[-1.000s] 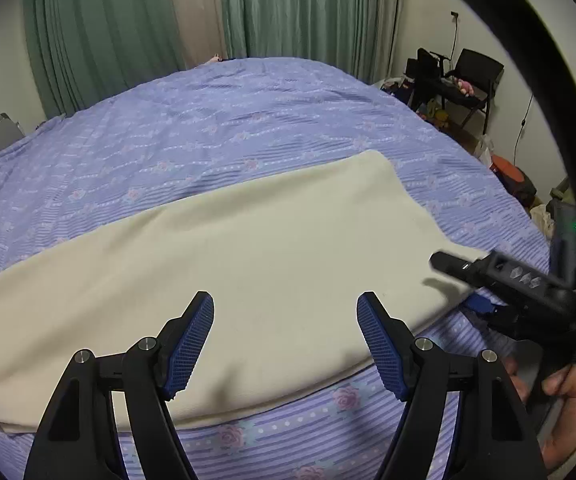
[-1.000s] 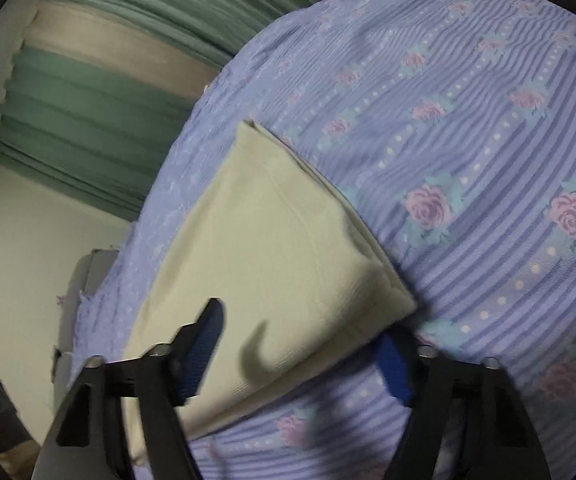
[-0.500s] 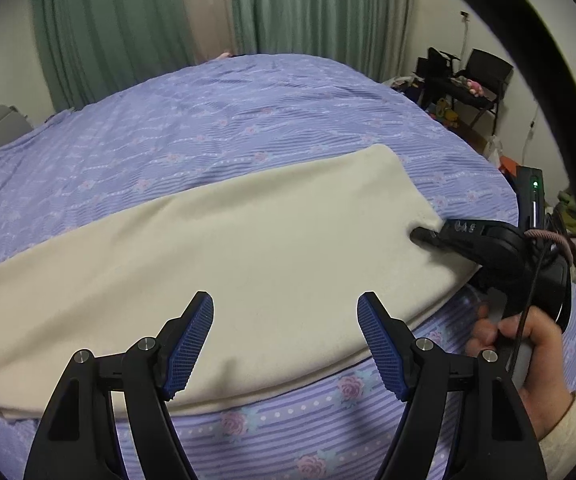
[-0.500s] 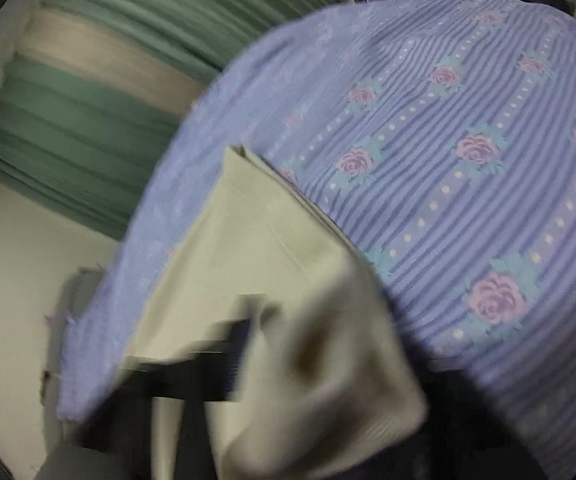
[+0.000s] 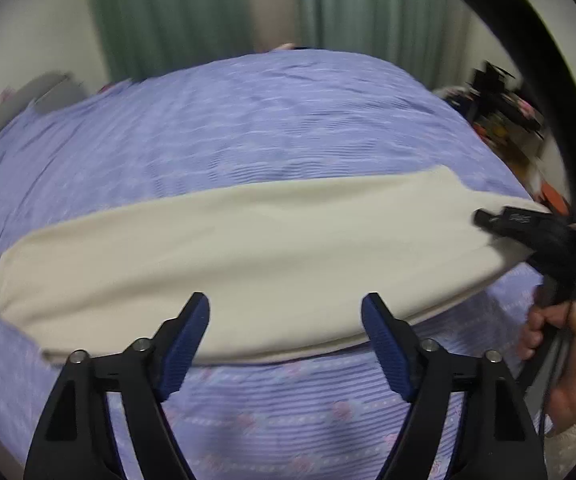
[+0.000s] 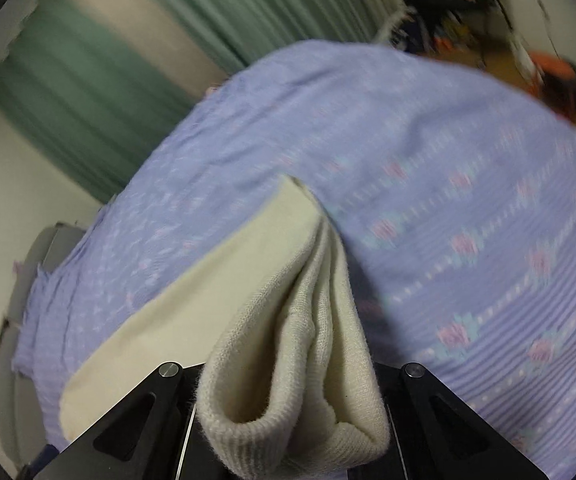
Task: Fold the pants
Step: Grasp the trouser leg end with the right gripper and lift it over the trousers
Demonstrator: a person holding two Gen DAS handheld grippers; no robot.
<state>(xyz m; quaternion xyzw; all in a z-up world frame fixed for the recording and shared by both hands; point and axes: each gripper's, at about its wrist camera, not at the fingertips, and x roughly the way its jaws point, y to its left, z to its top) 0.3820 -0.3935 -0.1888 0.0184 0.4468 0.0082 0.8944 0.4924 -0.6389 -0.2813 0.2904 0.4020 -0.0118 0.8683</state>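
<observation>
The right gripper (image 6: pixel 288 412) clamped the pants' (image 5: pixel 248 248) ribbed end. Their long axis ran leftward across the bed (image 5: pixel 248 128); the left gripper (image 5: pixel 286 344) gaped wide above mid-length.

Right gripper (image 6: pixel 288 396) clamps the ribbed cuff end of the cream pants (image 6: pixel 296 364), lifted off the lilac floral bedspread (image 6: pixel 428 184). Green curtains (image 6: pixel 88 92) hang beyond the bed's far edge.

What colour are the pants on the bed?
Cream, a plain off-white knit. The pants show best in the right wrist view.
</observation>
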